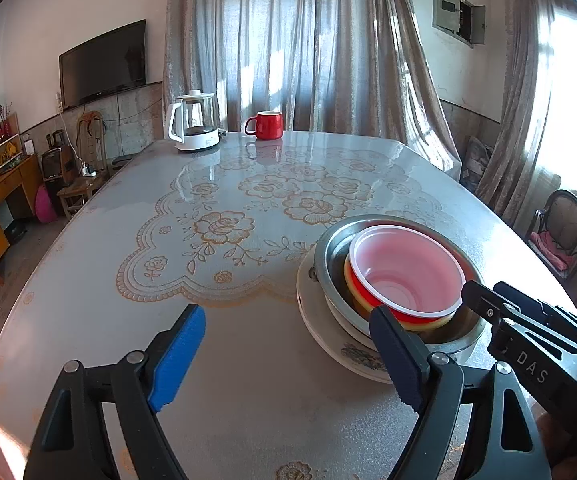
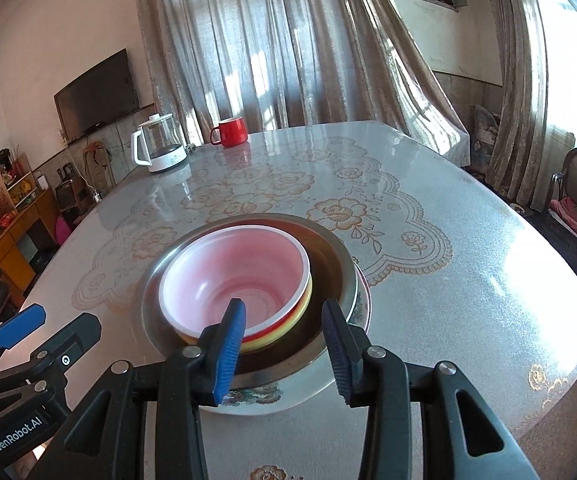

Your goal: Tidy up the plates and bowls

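Here, at a household bench [image 1: 248,360] under a floral plastic cover, a stack of tableware nears completion.

Stack: a red plastic bowl [image 1: 406,270] sits in a yellow bowl [image 1: 428,323], both nested in a steel basin [image 1: 328,252] on a flowered ceramic plate [image 1: 320,332], near the bench's front edge.

Left gripper [image 1: 288,356]: fingers spread wide and released, empty, just beside the stack.

Right gripper [image 2: 284,352]: fingers parted and grasping nothing, poised over the near rim of the basin, one finger in front of the red bowl.

Risk: the light plastic bowls sit off-centre in the basin; a finger catching a rim on the way out would probably tip or drag the stack toward the bench edge.

Writing: "GenRobot.AI" on the left gripper's body in the right wrist view; "DAS" on the right gripper in the left wrist view.

Background: a glass kettle [image 1: 194,122] and a red mug [image 1: 266,125] stand well apart at the far side.
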`<control>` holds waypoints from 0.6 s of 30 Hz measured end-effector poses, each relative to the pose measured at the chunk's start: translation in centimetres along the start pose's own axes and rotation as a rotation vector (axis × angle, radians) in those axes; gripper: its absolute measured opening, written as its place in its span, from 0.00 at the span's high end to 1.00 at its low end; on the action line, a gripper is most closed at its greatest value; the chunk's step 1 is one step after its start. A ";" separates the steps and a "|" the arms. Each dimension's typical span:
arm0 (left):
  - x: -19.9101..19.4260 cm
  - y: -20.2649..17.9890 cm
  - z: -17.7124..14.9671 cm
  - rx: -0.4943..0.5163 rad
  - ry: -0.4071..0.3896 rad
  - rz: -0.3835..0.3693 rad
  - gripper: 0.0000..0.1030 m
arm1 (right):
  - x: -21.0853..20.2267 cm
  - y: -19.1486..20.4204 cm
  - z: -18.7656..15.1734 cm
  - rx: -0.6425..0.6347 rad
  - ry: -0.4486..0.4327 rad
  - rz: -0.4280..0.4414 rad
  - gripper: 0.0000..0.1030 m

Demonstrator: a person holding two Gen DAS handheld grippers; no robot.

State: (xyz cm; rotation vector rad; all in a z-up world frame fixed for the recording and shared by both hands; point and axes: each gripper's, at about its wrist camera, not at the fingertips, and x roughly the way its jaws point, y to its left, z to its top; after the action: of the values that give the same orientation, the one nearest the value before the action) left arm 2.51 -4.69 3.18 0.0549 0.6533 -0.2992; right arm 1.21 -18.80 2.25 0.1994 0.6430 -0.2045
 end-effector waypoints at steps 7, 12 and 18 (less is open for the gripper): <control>-0.2 -0.1 0.0 0.004 -0.002 -0.001 0.17 | -0.2 0.2 0.0 -0.003 0.000 0.000 0.61; -0.3 -0.2 0.0 0.006 -0.008 0.000 0.15 | -0.2 0.3 0.0 -0.006 -0.003 0.002 0.61; -0.3 -0.2 0.0 0.007 -0.009 -0.001 0.14 | -0.1 0.4 0.0 -0.007 0.002 0.003 0.61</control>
State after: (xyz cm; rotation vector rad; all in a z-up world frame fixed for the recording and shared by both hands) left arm 2.23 -4.80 3.41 0.0597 0.6434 -0.3026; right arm 1.23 -18.44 2.34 0.1935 0.6451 -0.1990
